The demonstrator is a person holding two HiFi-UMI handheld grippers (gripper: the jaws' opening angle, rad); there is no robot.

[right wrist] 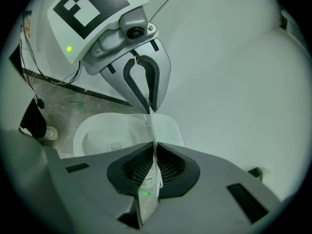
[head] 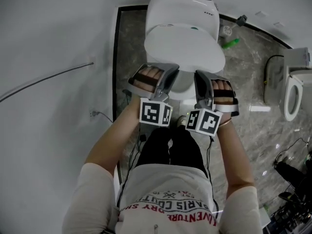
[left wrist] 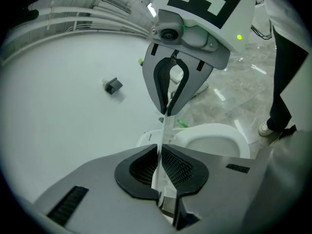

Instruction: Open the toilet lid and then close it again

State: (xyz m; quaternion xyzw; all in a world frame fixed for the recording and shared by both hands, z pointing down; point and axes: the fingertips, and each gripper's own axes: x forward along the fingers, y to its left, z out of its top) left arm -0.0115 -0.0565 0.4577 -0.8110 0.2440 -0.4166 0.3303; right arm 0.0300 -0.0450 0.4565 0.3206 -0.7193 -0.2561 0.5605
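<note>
The white toilet (head: 183, 9) stands ahead, its lid (head: 187, 48) lifted partway off the seat. My left gripper (head: 170, 79) and right gripper (head: 200, 82) face each other at the lid's front edge. In the left gripper view the thin lid edge (left wrist: 165, 128) runs between the pads of my left gripper (left wrist: 160, 167), which is shut on it; the right gripper (left wrist: 170, 104) pinches the same edge further along. In the right gripper view my right gripper (right wrist: 155, 167) is shut on the lid edge (right wrist: 151, 128). The seat and bowl (right wrist: 105, 130) lie uncovered below.
A white wall (head: 48, 43) with a thin cable (head: 44, 79) runs along the left. A green bottle (head: 230, 44) lies on the stone floor behind the toilet. A second toilet (head: 293, 96) stands at the right, with dark cables (head: 292, 172) near it.
</note>
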